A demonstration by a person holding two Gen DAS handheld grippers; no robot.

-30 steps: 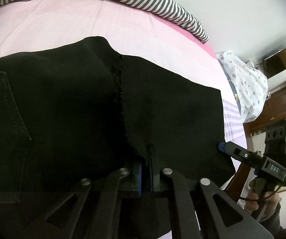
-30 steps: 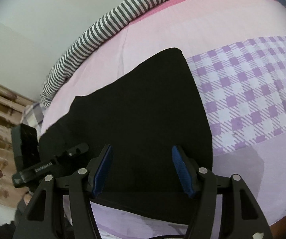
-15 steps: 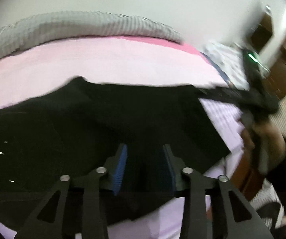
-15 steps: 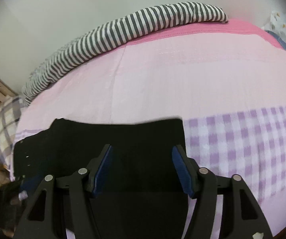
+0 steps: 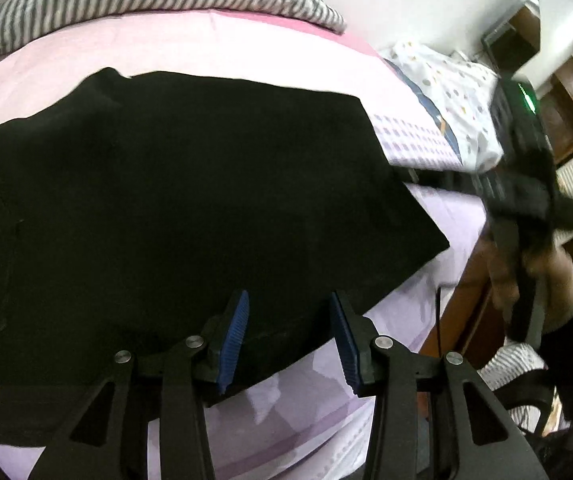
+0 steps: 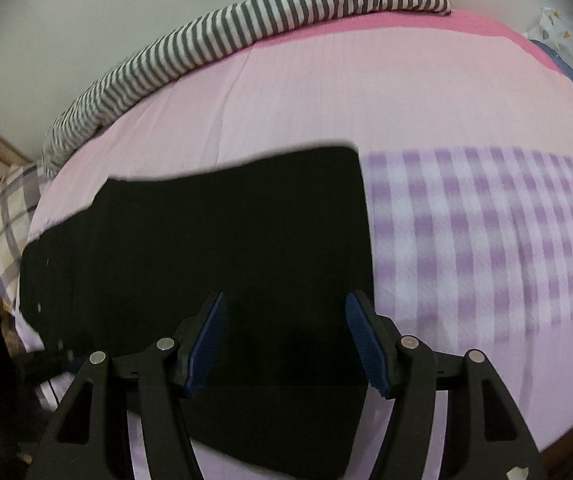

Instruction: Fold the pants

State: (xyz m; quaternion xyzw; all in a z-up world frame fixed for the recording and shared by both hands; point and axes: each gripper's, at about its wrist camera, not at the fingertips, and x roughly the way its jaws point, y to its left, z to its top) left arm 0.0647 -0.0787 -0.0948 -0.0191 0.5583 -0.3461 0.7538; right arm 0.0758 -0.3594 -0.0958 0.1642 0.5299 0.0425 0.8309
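Observation:
Black pants (image 5: 190,200) lie flat on the bed, folded into a wide dark slab; they also show in the right wrist view (image 6: 222,248). My left gripper (image 5: 290,336) is open and empty, just above the pants' near edge. My right gripper (image 6: 286,340) is open and empty, over the near right part of the pants. In the left wrist view the right gripper's body (image 5: 526,184) appears blurred at the right, held by a hand, off the bed's edge.
The bed has a pink sheet (image 6: 326,92) and a purple checked blanket (image 6: 486,240). A striped bolster (image 6: 246,28) lies along the far edge by the wall. A dotted white pillow (image 5: 454,92) lies at the right. Wooden furniture (image 5: 466,312) stands beside the bed.
My left gripper let go of the pants, opened and drew back. The raised fabric now lies flat. The right gripper pulled back and tilted up, staying open.

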